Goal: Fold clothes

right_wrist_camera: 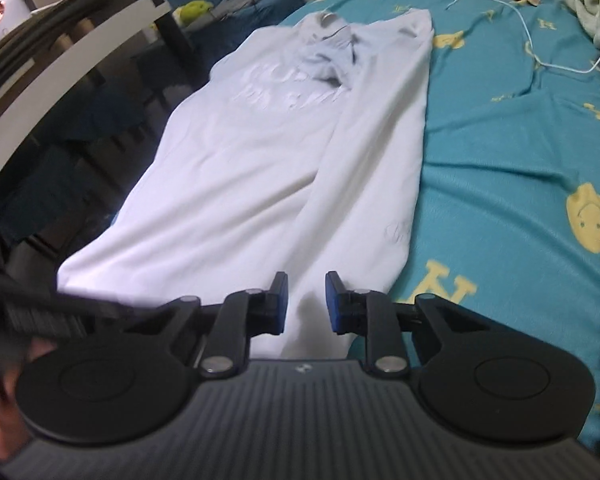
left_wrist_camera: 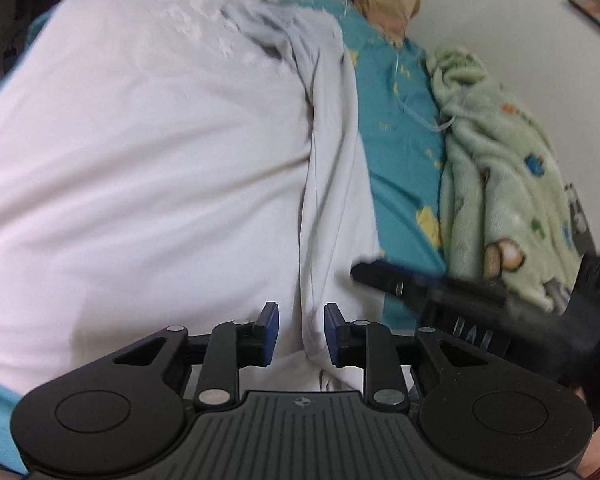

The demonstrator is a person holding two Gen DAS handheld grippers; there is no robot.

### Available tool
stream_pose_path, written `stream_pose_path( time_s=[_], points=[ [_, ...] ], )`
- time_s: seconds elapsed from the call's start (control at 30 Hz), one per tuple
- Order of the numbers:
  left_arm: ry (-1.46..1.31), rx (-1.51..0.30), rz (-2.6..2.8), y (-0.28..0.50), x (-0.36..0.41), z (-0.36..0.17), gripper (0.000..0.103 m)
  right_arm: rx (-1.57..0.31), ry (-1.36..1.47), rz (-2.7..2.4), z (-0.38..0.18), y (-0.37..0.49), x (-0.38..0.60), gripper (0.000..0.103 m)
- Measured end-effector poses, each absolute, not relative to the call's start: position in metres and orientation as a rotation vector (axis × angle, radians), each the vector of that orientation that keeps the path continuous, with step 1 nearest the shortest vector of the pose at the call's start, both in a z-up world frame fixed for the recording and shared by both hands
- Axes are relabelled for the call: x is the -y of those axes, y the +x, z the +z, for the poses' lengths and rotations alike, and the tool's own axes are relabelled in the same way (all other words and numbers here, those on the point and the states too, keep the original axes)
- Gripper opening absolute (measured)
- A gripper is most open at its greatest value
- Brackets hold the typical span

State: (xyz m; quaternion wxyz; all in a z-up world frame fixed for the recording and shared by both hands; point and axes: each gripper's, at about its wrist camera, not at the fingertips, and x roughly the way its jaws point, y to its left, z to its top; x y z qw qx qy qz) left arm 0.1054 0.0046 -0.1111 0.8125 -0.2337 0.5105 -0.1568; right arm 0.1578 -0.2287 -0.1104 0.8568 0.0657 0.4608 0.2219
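White sweatshirt (right_wrist_camera: 236,168) lies flat on the teal bed (right_wrist_camera: 500,168), right side panel already folded inward, left side and lengthwise folds seemingly remaining; left tool (left_wrist_camera: 301,330) and right tool (right_wrist_camera: 307,304) both hover slightly parted over its hem, pinching nothing.

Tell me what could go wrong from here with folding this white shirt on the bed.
1. The white shirt reaches the bed's near-left edge, so a pull could drag it off.
2. The left tool and right tool sit close together at the hem; they might collide.
3. The white cable lies on the teal sheet beside the shirt's folded side and could snag if that side swings out.
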Motion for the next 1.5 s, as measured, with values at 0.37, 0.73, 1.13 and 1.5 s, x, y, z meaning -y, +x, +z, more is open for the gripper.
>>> stream_pose_path(
  time_s=[0.37, 0.73, 1.13, 1.5],
  points=[
    [-0.81, -0.872, -0.147, 0.172, -0.135, -0.066, 0.078, -1.123, 0.224, 0.599, -0.103, 0.14, 0.214, 0.024],
    [-1.214, -0.716, 0.189, 0.312, -0.298, -0.164, 0.08, -0.921, 0.285, 0.501, -0.123, 0.21, 0.209, 0.025],
    [-1.386, -0.673, 0.107, 0.396, -0.333, -0.266, 0.078, -1.041, 0.356, 0.522, -0.157, 0.234, 0.195, 0.025],
    [-1.002, -0.613, 0.167, 0.432, -0.319, -0.22, 0.007, -1.038, 0.437, 0.503, -0.157, 0.239, 0.199, 0.025]
  ],
)
